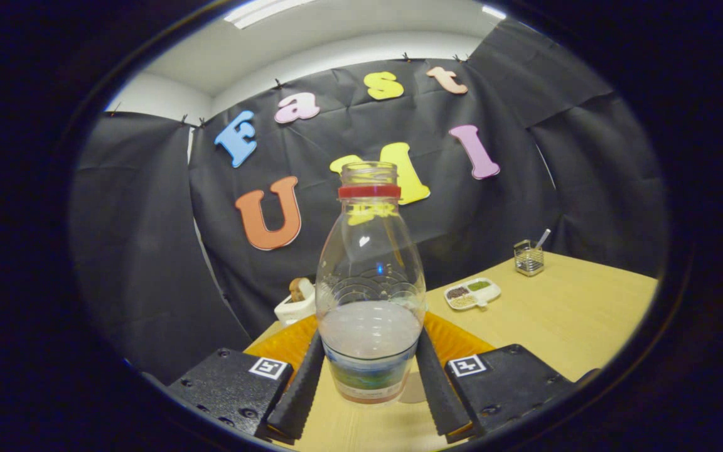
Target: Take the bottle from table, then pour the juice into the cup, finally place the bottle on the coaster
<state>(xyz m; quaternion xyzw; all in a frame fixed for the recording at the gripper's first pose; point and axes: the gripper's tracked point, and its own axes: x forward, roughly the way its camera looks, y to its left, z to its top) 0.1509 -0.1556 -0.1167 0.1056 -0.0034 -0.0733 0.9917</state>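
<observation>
Gripper view. A clear bottle (369, 295) stands upright between the two fingers of the gripper (369, 376), whose jaws are narrowed onto it: both fingers press against the lower sides of the bottle, one on each flank. The bottle is uncapped, with a red ring around its neck, a printed label band near its base, and a cloudy pale liquid filling roughly its lower third. Its base sits at or just above the wooden desk (575, 314); contact with the surface cannot be told. Directly behind the bottle lies an orange coaster (455, 339), partly hidden by it. Beyond, on the desk: a white container (295, 304) holding a brown object, a white divided dish (473, 293) with small heaps of grains, and a small glass holder (528, 257) with a stick in it.
</observation>
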